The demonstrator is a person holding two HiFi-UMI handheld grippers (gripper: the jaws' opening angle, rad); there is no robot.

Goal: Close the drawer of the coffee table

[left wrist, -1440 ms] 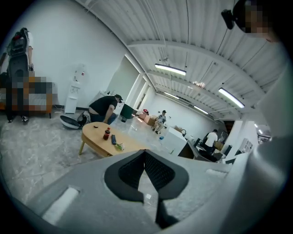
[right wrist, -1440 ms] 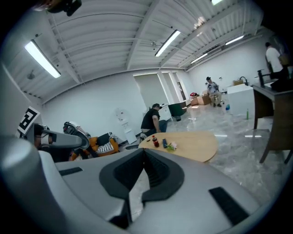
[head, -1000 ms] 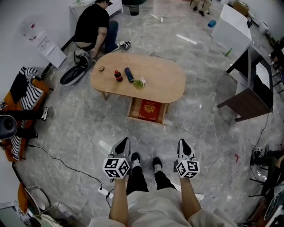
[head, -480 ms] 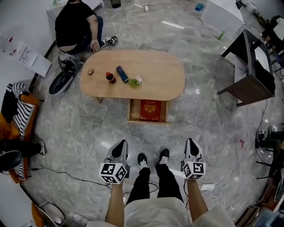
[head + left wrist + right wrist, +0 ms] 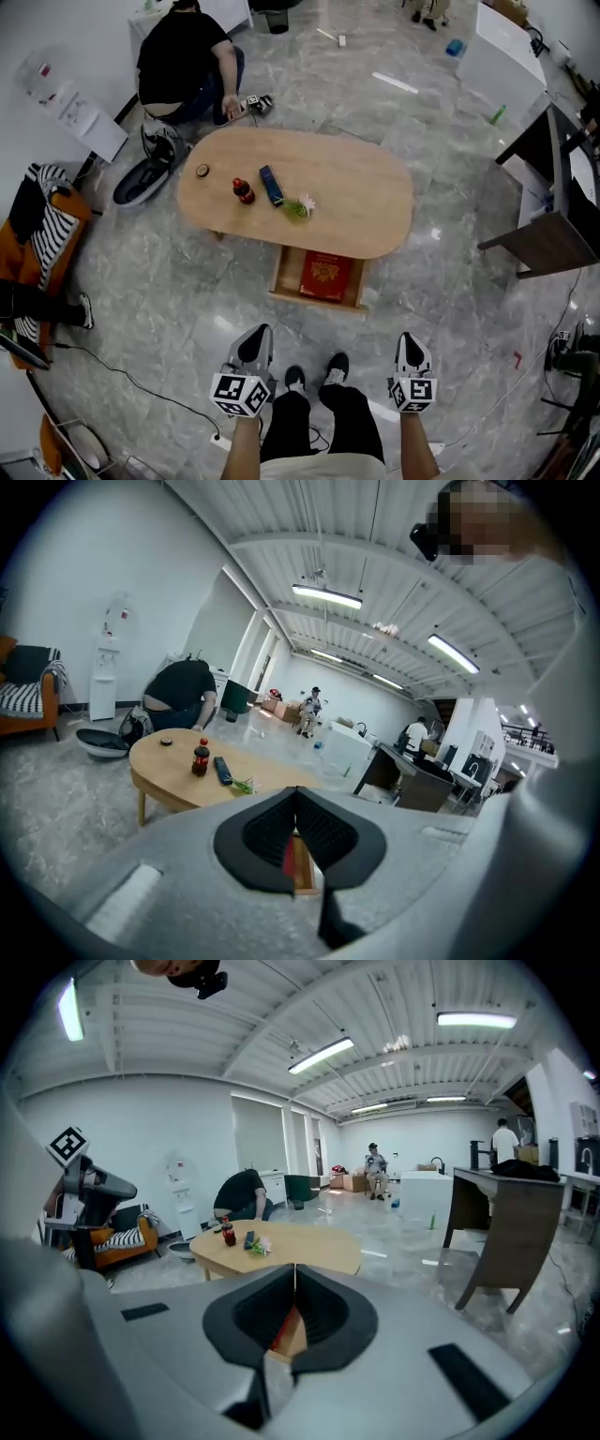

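Drawer [image 5: 284, 273] — open at table's [image 5: 366, 206] 6 o'clock; rigid wood, probably light-sliding; push its front panel squarely. Left tool [image 5: 255, 339], right tool [image 5: 410, 345] — both closed, empty.

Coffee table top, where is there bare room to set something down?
The whole right half of the coffee table is bare, from the flower sprig to the rounded end. The left half is crowded: bottle, dark case, small disc.

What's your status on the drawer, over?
Shut and empty: left gripper, right gripper. Open drawer, red book inside, grippers short of it. Nothing seen blocking.
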